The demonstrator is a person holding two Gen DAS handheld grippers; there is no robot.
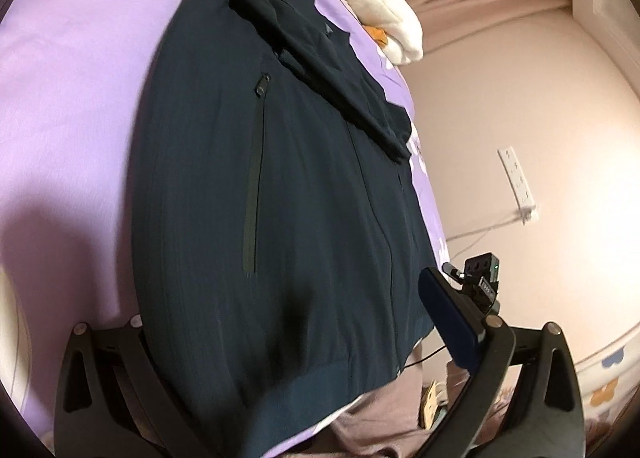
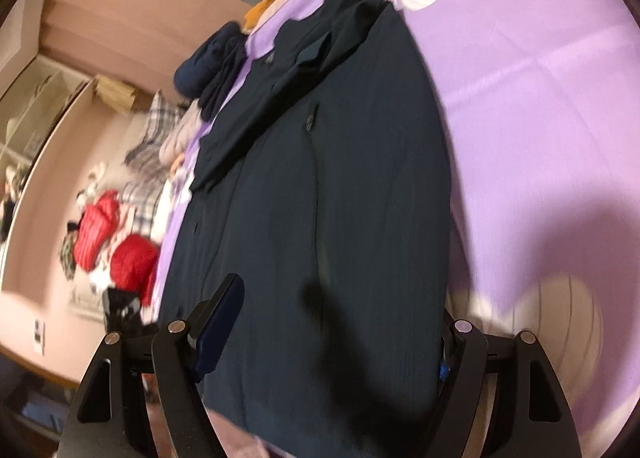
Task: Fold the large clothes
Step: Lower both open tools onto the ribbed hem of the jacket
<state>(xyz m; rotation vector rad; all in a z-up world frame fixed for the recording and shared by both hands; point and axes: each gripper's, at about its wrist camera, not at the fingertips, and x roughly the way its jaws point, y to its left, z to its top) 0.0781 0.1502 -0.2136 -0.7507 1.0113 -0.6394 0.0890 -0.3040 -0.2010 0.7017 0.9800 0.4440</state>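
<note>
Jacket: a dark jacket (image 1: 304, 177) was laid flat on the purple bed sheet (image 1: 80, 97), zip side up, one sleeve (image 1: 328, 69) folded across the chest.
Long way: the jacket was stretched away from both grippers, hem (image 1: 320, 382) nearest, collar farthest.
Left gripper (image 1: 280, 330): its fingers were spread wide over the hem; nothing was pinched.
Right gripper (image 2: 340, 326): its fingers were spread wide over the same hem; nothing was pinched.
Nearer hand: neither; both were seen about equally close to the hem.
Next step, likely: the hem corners would be grabbed.
</note>
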